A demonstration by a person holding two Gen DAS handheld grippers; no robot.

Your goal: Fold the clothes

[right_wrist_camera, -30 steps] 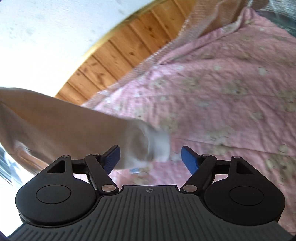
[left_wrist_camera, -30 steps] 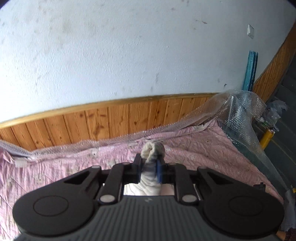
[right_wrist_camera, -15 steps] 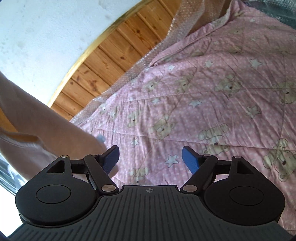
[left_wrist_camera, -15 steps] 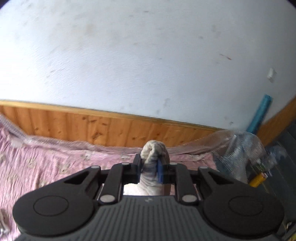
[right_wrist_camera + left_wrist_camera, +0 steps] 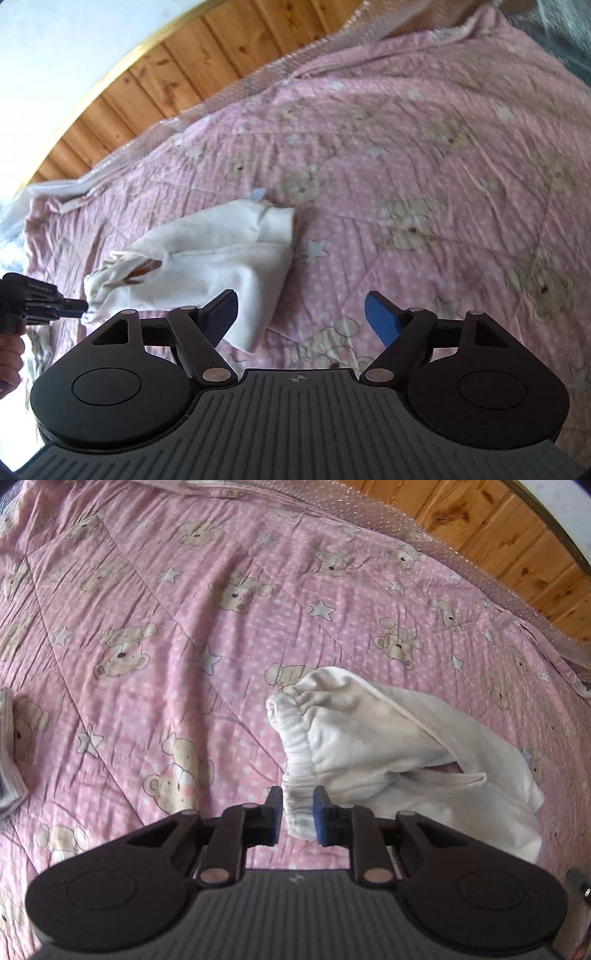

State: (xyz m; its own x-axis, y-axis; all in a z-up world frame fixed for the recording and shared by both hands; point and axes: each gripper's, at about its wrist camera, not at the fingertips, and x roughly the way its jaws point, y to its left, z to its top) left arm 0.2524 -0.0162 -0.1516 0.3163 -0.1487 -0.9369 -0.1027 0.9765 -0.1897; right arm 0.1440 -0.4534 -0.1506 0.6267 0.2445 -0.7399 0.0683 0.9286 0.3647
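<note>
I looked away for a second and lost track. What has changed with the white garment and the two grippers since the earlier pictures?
The left gripper swung down from facing the wall and brought the white garment onto the pink bear quilt, where it now lies spread. The right gripper has been closing slightly, with nothing between its fingers. Unchanged: the left stays clamped on the elastic waistband.

Cream-white garment point(image 5: 388, 746) on pink quilt point(image 5: 184, 627) patterned with bears and stars.

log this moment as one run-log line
left hand-held gripper: shut on white elastic-waist cotton garment | right hand-held gripper: open, empty | pink bear-print quilt: underneath
</note>
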